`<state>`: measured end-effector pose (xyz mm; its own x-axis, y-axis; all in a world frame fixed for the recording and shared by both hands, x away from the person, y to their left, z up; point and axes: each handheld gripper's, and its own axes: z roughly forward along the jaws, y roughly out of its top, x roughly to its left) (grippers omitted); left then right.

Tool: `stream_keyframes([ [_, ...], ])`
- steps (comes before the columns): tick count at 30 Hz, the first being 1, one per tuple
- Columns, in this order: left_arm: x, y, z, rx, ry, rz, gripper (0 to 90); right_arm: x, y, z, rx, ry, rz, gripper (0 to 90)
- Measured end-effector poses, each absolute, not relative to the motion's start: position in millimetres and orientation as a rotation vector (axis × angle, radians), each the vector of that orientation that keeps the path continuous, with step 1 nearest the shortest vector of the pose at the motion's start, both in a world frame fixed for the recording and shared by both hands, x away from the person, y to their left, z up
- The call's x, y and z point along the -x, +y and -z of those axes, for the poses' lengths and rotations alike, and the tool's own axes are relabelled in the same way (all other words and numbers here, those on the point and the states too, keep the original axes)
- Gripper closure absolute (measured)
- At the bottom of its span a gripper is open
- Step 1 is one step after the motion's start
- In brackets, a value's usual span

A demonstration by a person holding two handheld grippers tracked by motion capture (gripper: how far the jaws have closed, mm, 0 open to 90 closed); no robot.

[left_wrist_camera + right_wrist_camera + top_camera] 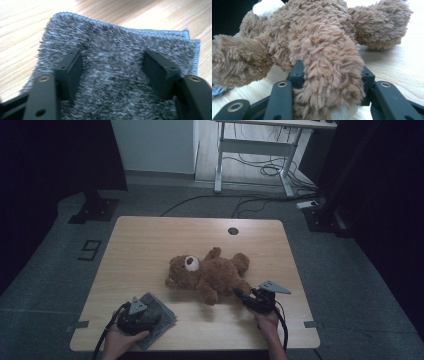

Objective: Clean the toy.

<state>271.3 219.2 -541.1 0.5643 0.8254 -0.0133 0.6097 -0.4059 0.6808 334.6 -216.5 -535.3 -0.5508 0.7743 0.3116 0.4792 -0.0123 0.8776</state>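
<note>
the right gripper is clamping a leg of the teddy bear lying mid-table; at 8 o'clock, the left gripper is resting wide open on the grey cloth.

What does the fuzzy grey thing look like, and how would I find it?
Start at the wooden table and go to its near left corner, by the person's left hand. There lies a folded grey cloth, shaggy with a stitched pale blue edge, under the left gripper, whose jaws stand apart on it. Its neighbour, the teddy bear, is brown and plump; the cloth is flat.
</note>
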Motion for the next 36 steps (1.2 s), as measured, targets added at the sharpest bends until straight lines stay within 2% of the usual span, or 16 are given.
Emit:
stream_keyframes([
  [1,-271.4,220.3,540.9,-2.14,1.159,-0.445,40.6,-334.2,-216.3,535.0,-1.315,1.998,-1.583,53.9],
  [7,-272.8,227.0,541.3,-2.099,1.181,-0.463,64.7,-334.6,-216.7,535.2,-1.314,2.0,-1.586,53.9],
  [12,-272.2,227.1,541.1,-2.09,1.188,-0.48,73.3,-334.9,-217.1,535.6,-1.312,2.0,-1.589,53.9],
  [21,-265.9,234.1,522.5,-1.962,1.127,-0.408,76.9,-335.4,-216.5,534.1,-1.312,1.999,-1.581,53.9],
  [36,-251.8,250.4,482.3,-1.751,0.998,-0.355,77.5,-335.0,-217.5,534.7,-1.303,2.006,-1.583,53.9],
])
